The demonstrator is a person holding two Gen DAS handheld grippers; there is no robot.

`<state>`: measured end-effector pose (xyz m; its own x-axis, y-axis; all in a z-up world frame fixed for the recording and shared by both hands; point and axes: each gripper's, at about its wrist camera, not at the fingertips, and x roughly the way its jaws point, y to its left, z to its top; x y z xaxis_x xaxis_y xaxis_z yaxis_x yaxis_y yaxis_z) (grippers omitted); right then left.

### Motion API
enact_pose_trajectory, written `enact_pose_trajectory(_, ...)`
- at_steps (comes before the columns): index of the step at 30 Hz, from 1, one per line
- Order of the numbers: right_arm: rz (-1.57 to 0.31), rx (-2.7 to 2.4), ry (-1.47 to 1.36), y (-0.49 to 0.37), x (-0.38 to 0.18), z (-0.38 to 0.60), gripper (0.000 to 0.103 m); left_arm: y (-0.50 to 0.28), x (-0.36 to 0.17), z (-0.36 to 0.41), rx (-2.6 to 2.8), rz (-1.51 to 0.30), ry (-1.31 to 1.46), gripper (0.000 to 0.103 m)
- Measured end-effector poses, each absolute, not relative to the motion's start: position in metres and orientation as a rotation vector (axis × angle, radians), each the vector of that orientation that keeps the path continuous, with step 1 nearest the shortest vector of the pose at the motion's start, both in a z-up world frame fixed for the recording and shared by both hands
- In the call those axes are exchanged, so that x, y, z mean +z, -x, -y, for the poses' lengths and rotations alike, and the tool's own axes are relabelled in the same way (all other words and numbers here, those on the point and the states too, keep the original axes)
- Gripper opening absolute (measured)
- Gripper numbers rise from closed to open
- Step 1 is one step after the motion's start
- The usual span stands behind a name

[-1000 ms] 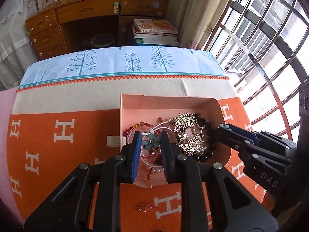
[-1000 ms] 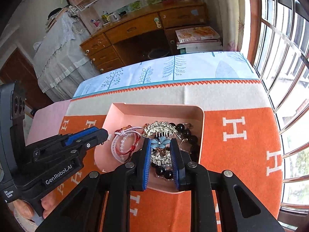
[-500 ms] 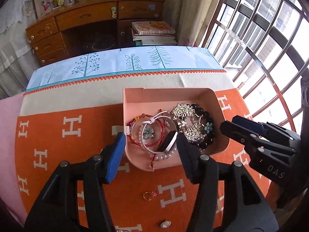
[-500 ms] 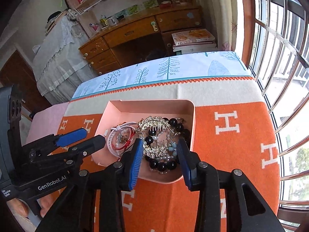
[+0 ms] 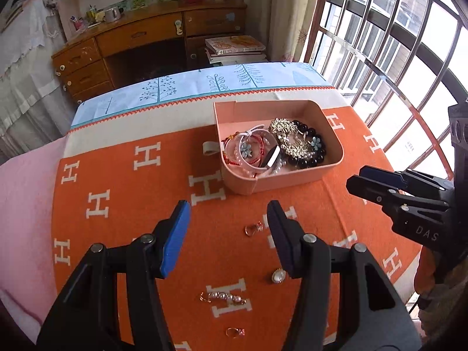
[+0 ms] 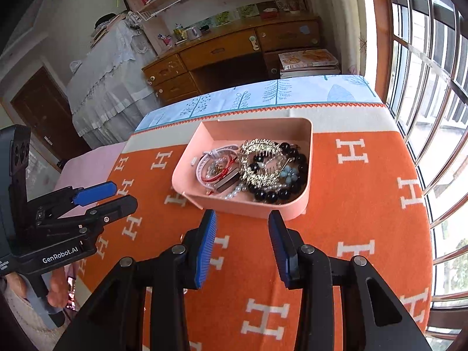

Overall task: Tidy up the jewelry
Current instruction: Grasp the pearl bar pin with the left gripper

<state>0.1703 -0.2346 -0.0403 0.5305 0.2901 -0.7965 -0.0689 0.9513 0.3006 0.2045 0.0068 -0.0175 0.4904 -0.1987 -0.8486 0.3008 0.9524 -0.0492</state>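
left wrist view: left tongs (image 5: 228,228) are hovering apart over loose rings (image 5: 253,229) on the orange worktop (image 5: 122,181); right tongs (image 6: 242,231) are gaping before the pink tray (image 6: 251,204).

The left gripper (image 5: 228,213) is held level with its blue-padded fingers (image 5: 174,234) spread wide and nothing between them. The right gripper (image 6: 242,225) hangs likewise, fingers (image 6: 206,242) parted and empty, to its right.

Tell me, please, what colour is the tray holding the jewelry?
The tray is a pale salmon pink, shown best in the right wrist view.
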Motion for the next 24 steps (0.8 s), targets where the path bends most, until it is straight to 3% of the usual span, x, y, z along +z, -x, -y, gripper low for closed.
enact_pose_trajectory(24, -1.066, 0.372, -0.119, -0.104, -0.073, 0.173, 0.038, -0.116, -0.053, -0.038, -0.419, -0.976, -0.172, 0.052)
